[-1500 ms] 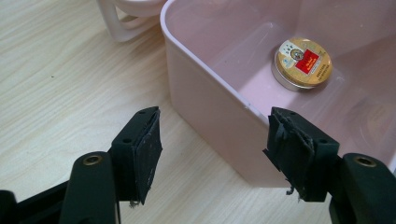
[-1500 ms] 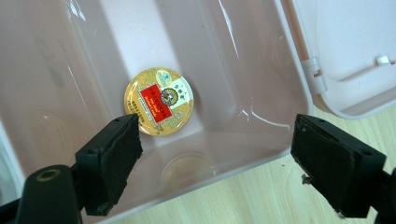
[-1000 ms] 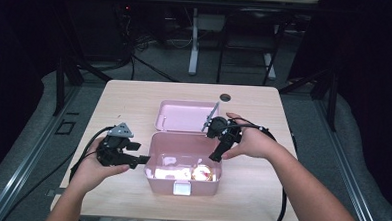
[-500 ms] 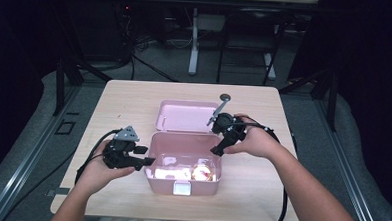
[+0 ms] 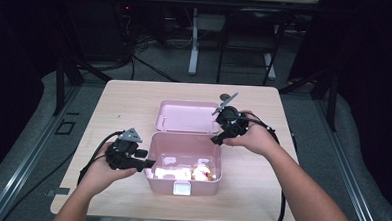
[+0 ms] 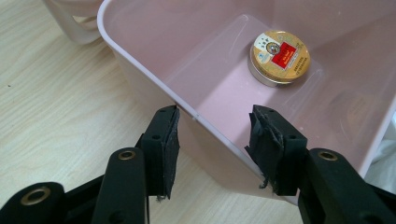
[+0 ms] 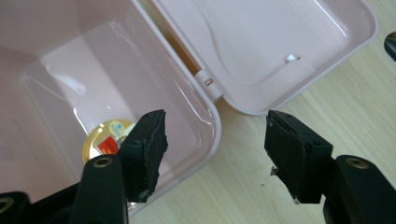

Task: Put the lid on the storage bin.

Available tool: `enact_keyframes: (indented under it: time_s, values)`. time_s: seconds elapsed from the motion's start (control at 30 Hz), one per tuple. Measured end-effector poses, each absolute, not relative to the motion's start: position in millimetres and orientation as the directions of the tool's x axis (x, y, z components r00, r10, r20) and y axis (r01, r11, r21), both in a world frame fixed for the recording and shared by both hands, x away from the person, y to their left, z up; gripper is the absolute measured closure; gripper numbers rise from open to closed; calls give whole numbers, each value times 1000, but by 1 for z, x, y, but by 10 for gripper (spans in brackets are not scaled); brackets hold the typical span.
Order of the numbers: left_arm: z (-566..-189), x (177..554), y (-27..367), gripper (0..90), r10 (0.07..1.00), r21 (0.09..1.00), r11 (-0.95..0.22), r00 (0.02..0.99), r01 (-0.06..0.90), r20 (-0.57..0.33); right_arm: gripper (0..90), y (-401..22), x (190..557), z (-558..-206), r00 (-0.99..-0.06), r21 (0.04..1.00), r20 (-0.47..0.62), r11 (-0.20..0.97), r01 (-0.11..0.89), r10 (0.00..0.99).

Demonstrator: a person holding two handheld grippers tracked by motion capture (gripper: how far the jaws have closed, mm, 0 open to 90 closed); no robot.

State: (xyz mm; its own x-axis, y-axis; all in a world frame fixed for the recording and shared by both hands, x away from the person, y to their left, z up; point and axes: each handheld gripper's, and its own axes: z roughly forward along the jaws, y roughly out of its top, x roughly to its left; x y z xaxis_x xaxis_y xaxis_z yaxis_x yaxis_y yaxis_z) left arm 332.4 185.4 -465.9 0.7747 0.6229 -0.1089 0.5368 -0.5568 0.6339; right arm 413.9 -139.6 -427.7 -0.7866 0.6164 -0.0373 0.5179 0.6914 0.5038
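An open pink plastic box (image 5: pixel 181 184) stands near the table's front, its lid (image 5: pixel 183 117) lying flat behind it. Inside rests a round gold tin with a red label (image 5: pixel 204 173) (image 6: pixel 279 57) (image 7: pixel 105 140). My left gripper (image 5: pixel 149 163) (image 6: pixel 215 135) straddles the box's left wall (image 6: pixel 149 88), one jaw outside and one inside. Its jaws have just been closing, and a gap still shows at the pads. My right gripper (image 5: pixel 218 139) (image 7: pixel 217 123) straddles the box's right rear corner by the hinge. Its jaws have also just been closing and stand clear of the wall.
A small dark round object (image 5: pixel 225 97) lies on the wooden table (image 5: pixel 124 102) behind the lid's right corner. Cables trail from both grippers off the table's front. Dark stands and cables fill the floor beyond the table's far edge.
Both grippers' jaws have narrowed. The left gripper has shifted slightly right onto the box's left wall. The right gripper has edged toward the box's rear right corner.
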Motion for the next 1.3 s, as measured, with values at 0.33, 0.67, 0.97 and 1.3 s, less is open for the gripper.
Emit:
enact_keyframes:
  time_s: [0.33,0.67,0.97,1.3]
  values:
    - [-462,331,187,532,630,649,-548,771,527,-95,417,-141,428,-430,-737,567,-16,614,549,675]
    - [-455,328,190,666,624,673,-535,776,510,-93,475,-142,441,-431,-678,581,55,528,619,733]
    - [-455,329,192,717,630,676,-522,769,521,-107,522,-146,456,-434,-620,595,73,465,656,782]
    - [-455,328,191,722,630,677,-523,769,519,-103,538,-150,470,-440,-549,600,79,401,692,832]
